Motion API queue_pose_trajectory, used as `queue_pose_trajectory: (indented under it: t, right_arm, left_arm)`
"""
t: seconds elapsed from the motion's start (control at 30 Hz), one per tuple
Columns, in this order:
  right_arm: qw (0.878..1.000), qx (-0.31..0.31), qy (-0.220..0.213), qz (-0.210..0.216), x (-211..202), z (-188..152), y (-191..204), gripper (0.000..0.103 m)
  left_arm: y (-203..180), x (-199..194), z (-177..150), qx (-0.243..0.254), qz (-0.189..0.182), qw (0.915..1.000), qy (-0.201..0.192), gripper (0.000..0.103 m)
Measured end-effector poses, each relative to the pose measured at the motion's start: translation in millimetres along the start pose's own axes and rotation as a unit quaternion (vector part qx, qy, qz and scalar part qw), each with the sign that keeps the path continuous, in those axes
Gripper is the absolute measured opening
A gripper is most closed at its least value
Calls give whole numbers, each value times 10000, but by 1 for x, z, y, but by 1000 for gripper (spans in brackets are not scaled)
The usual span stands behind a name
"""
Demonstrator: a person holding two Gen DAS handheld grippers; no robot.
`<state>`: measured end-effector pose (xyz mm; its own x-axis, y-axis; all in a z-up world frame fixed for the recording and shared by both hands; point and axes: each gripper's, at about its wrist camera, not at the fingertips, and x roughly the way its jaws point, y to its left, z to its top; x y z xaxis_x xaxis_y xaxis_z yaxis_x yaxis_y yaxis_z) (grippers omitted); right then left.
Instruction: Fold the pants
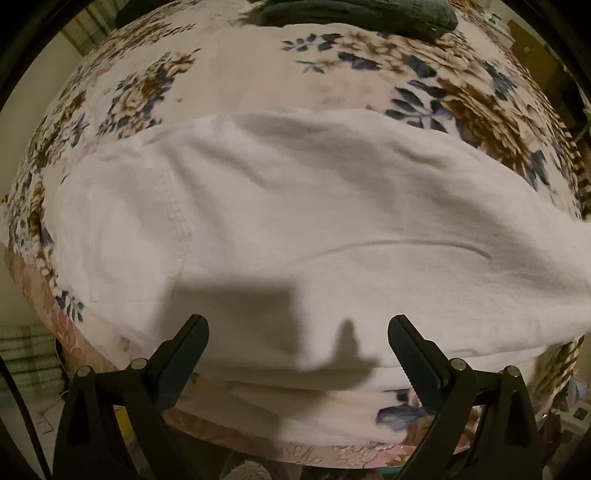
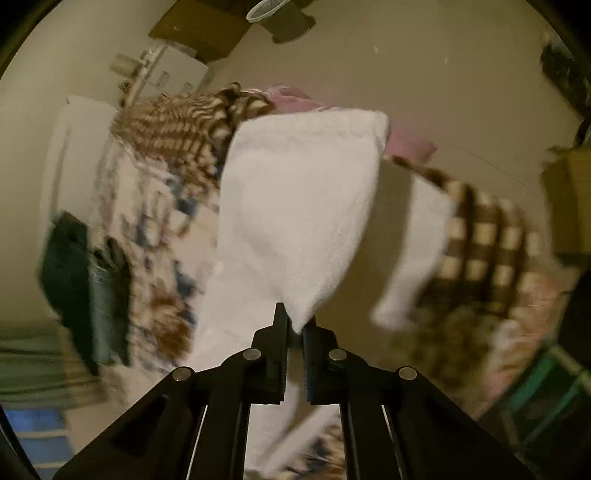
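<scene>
Black fingers of the left hand-held gripper (image 1: 298, 343) sit spread wide with nothing between them, hovering just above the near edge of the white pants (image 1: 295, 221). Pants lie mostly flat across the floral blanket (image 1: 229, 85), wrinkled, one seam visible on the left side. Right hand-held gripper (image 2: 294, 330) is clamped on a corner of the white pants, lifting one end up off the blanket so the cloth hangs in a raised flap; that view is blurred. Dark folded garment (image 1: 354, 16) sits at the far edge, well apart. Progress guess: early to mid, a fold being carried over but not laid down. Left to do: land the flap, square edges, probably another fold.
</scene>
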<state>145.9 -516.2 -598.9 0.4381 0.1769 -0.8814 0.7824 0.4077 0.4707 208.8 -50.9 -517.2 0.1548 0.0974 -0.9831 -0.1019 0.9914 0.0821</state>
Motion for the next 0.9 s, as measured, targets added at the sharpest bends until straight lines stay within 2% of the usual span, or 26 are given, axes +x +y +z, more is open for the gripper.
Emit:
queue_pose_trajectory:
  t: [0.07,0.1,0.17,0.23,0.27,0.33,0.4,0.47,0.53,0.63,0.7,0.77,0.8,0.83,0.9]
  right_arm:
    - [9992,-207,169,-284,7,2,-8,8]
    - [9976,-298,430,-455,19,5,-13,12]
    - [9960,-138,746,-469,34,8,-20,27]
    - [9971,69,731,-196,32,0,-21,61]
    - [9972,149,730,-93,30,-10,-17,65]
    - [9954,209,894,262,32,-39,-5,65]
    - [9916,107,1227,404,42,-75,11,65]
    - [9839,-3,1697,551,63,-116,29,65]
    - [9793,-49,1950,544,82,-149,41,65]
    - [9792,-97,1972,464,103,-184,51,62]
    - [9796,19,1978,362,117,-198,52,62]
    - [9808,225,1887,440,130,-205,52,59]
    - [9833,212,1778,325,135,-206,53,48]
    - [9863,236,1613,243,138,-206,52,32]
    - [9899,281,1368,244,144,-209,53,24]
  left_arm:
    - [9,3,-3,-163,-59,9998,85,99]
    - [14,4,-5,-234,-86,9996,119,99]
    - [27,4,-8,-360,-127,9991,166,99]
    - [46,1,-14,-554,-247,9980,186,99]
    - [55,-1,-17,-651,-285,9973,196,99]
    - [89,-5,-27,-1025,-378,9937,234,99]
    - [119,-6,-35,-1364,-395,9895,258,99]
    - [159,-2,-43,-1828,-408,9818,320,99]
    - [201,11,-47,-2348,-541,9696,428,99]
    - [253,30,-45,-2966,-827,9504,452,96]
    - [279,41,-40,-3185,-906,9428,374,95]
    - [303,56,-34,-3389,-987,9349,364,95]
    - [311,62,-31,-3458,-998,9322,376,95]
    - [321,73,-30,-3556,-940,9289,423,95]
    - [333,91,-22,-3667,-1015,9234,513,95]
